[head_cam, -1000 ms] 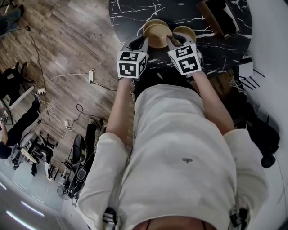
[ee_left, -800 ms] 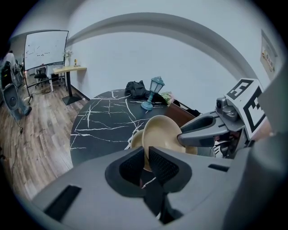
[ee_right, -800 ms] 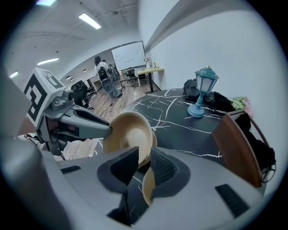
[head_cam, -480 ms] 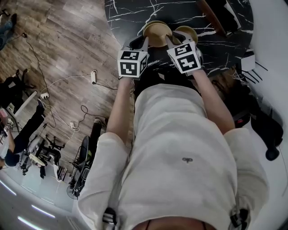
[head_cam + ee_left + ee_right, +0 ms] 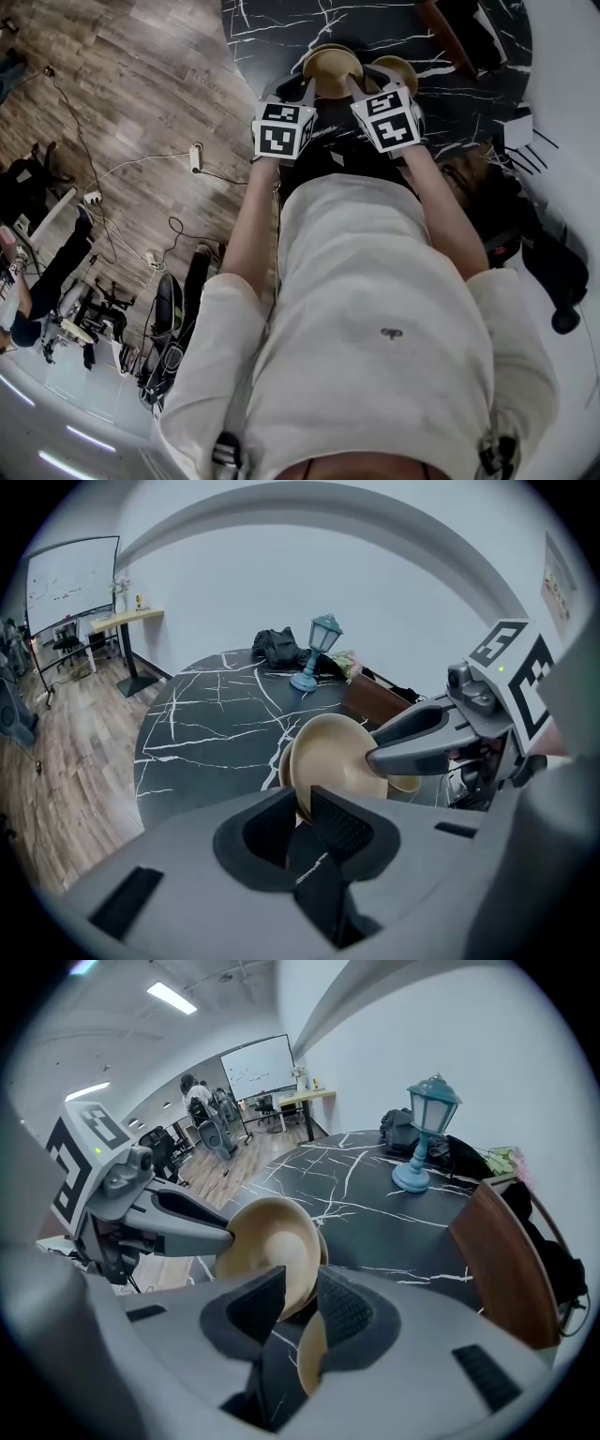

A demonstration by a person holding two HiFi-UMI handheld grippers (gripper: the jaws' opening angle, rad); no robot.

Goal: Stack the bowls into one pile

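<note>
So the left gripper (image 5: 305,803) is pinched down on the near rim of the top bowl (image 5: 333,757). The right gripper (image 5: 300,1283) has the opposite rim between its jaws, but they've just been spreading and don't look like they're squeezing it. That tan bowl hangs tilted right over the bowl underneath (image 5: 284,766) on the black marble table (image 5: 281,28); can't tell if it's fully seated. The third bowl (image 5: 398,67) sits just to the right of the pair, basically under the right gripper, so I'd say that hand's way closer for grabbing it.
</note>
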